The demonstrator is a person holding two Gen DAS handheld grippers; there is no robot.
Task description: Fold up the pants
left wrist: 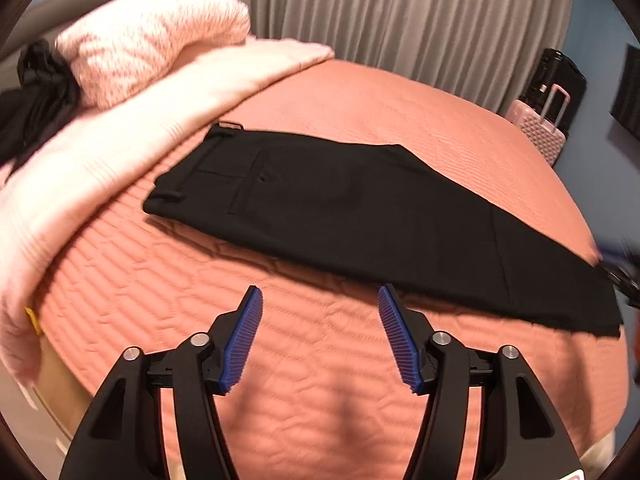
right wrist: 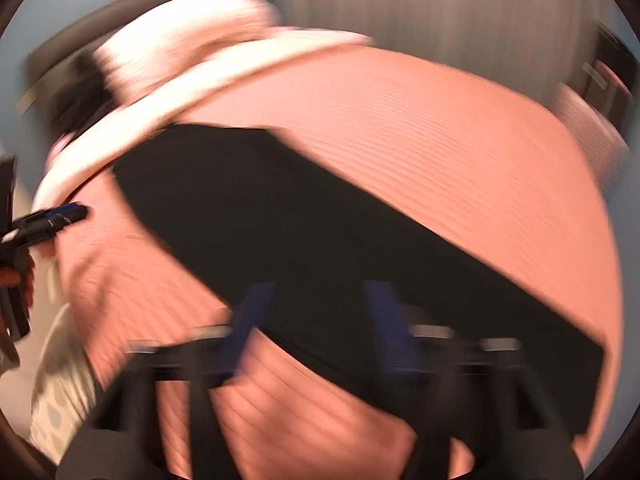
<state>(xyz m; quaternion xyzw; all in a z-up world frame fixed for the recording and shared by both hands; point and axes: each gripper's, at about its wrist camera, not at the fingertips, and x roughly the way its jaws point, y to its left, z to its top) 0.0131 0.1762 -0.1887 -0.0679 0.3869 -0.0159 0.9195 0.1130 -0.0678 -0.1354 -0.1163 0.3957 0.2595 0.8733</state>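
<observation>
Black pants (left wrist: 360,216) lie flat on the salmon quilted bed (left wrist: 280,360), folded lengthwise, waistband at the far left, leg hems at the right. My left gripper (left wrist: 320,300) is open and empty, just short of the pants' near edge. The right wrist view is blurred by motion: the pants (right wrist: 320,232) run diagonally, and my right gripper (right wrist: 316,300) hovers open over the leg part, nothing between its blue pads (right wrist: 252,320). The left gripper also shows at the left edge of the right wrist view (right wrist: 60,216); a blurred dark part of the right gripper shows at the right edge of the left wrist view (left wrist: 624,276).
A pale pink blanket (left wrist: 120,140) and a pink pillow (left wrist: 152,36) lie at the head of the bed, with a dark garment (left wrist: 36,100) beside them. Grey curtains (left wrist: 400,12) hang behind. A pink suitcase (left wrist: 540,128) stands past the bed's far right side.
</observation>
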